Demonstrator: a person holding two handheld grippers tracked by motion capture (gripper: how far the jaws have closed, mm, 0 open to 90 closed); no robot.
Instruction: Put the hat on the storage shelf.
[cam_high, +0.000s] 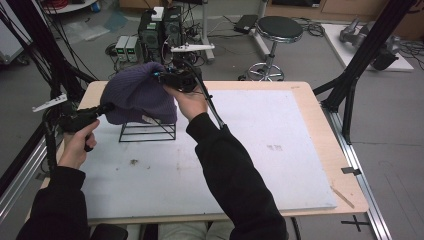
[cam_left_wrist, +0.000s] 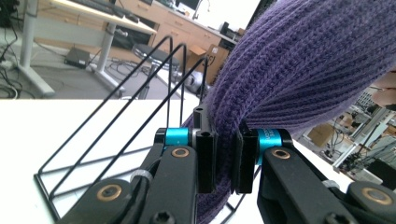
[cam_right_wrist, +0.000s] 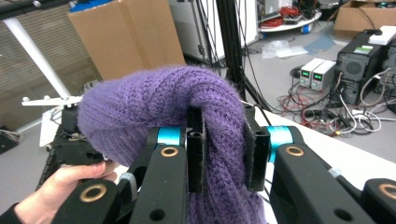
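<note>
Purple ribbed knit, one beanie (cam_high: 137, 95), draped over the one black wire rack (cam_high: 147, 132) on the white table mat (cam_high: 260, 150). Crown bulges up, open hem hangs down past the rack's top bars; long axis runs roughly across the table between my two grippers. My left gripper (cam_high: 106, 107) sits at the rack's left end, jaws clamped on a fold of the hem. My right gripper (cam_high: 162, 76) is above the rack's far right corner, also clamped on knit. Left gripper view (cam_left_wrist: 224, 161) gives the rack's triangular wire loops close up, which the high view hides under the beanie. Right gripper view (cam_right_wrist: 223, 149) catches my other hand (cam_right_wrist: 60, 189) behind the beanie.
</note>
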